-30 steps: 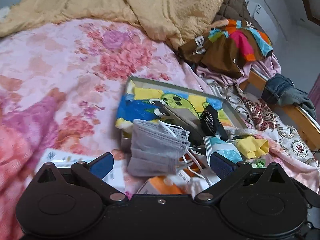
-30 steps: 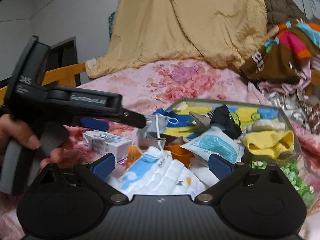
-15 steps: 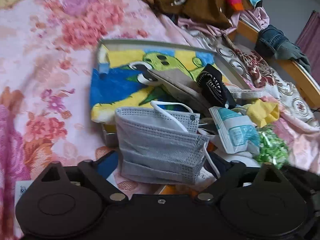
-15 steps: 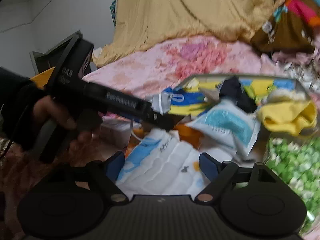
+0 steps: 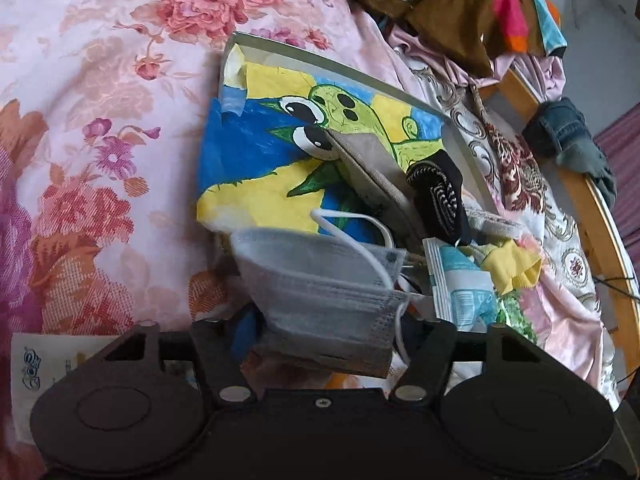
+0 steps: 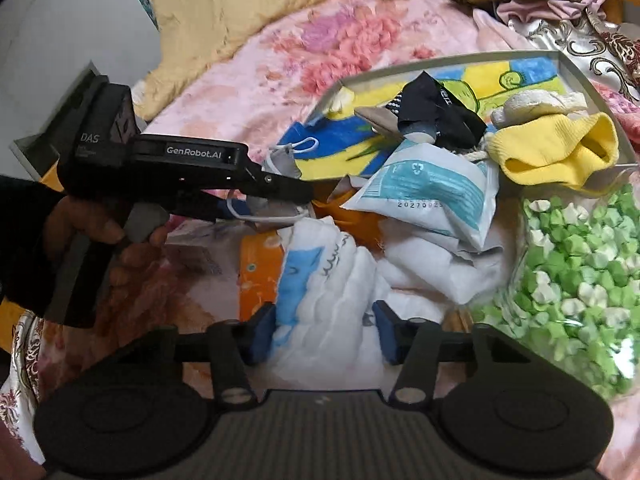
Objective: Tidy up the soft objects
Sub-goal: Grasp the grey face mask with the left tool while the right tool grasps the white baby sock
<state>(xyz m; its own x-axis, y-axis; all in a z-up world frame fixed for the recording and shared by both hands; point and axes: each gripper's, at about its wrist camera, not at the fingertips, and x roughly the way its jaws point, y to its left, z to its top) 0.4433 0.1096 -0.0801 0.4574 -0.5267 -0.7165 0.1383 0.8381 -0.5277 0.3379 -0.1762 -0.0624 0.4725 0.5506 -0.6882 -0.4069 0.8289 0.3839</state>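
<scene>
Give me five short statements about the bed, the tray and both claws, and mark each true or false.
1. The grey face mask lies between the left claw's closing fingers. True.
2. The right claw is closing around the yellow sock. False: around a white quilted cloth.
3. The tray is lined with a cartoon drawing. True.
4. The bag of green paper stars sits inside the tray. False: beside it, on the bed.
5. The bedsheet is plain blue. False: pink floral.

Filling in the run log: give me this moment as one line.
left gripper: fingers closing around grey face mask | right gripper: fingers closing around white quilted cloth | tray: cluttered
</scene>
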